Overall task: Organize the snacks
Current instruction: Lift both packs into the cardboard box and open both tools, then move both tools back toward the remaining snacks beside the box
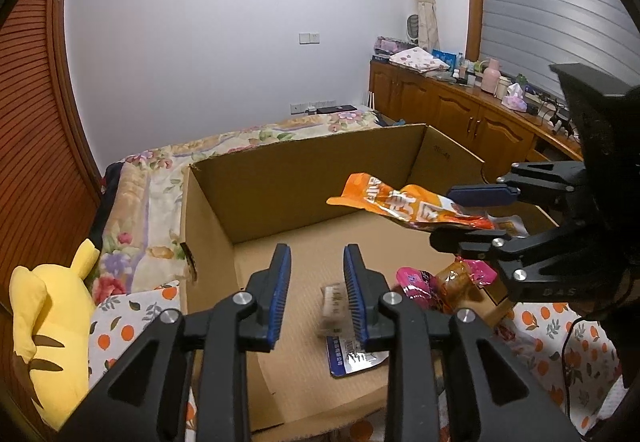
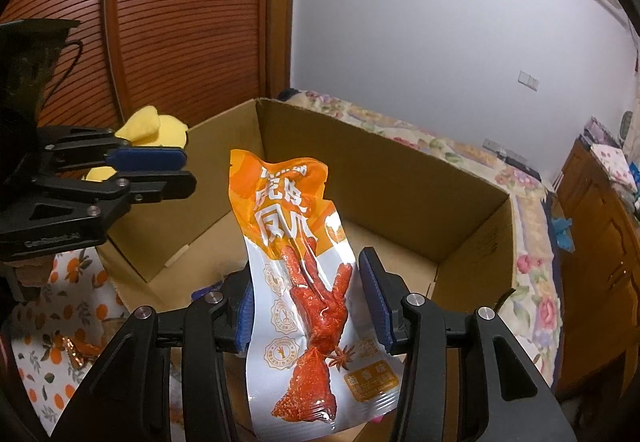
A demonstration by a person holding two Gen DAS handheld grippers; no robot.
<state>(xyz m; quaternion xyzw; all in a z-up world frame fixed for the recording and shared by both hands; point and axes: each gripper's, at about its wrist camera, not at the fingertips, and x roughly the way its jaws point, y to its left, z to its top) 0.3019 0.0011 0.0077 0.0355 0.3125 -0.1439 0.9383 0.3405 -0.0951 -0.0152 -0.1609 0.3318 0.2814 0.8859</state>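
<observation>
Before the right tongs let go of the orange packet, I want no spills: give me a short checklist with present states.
1. Orange chicken-feet packet pinched in right tongs: ok.
2. Packet above the cardboard box, inside its walls: ok.
3. Left tongs carry nothing: ok.
4. Left tongs out of the packet's drop path: cannot tell.
5. Bare box floor beside the blue-and-silver packet and pink packet: ok.
</observation>
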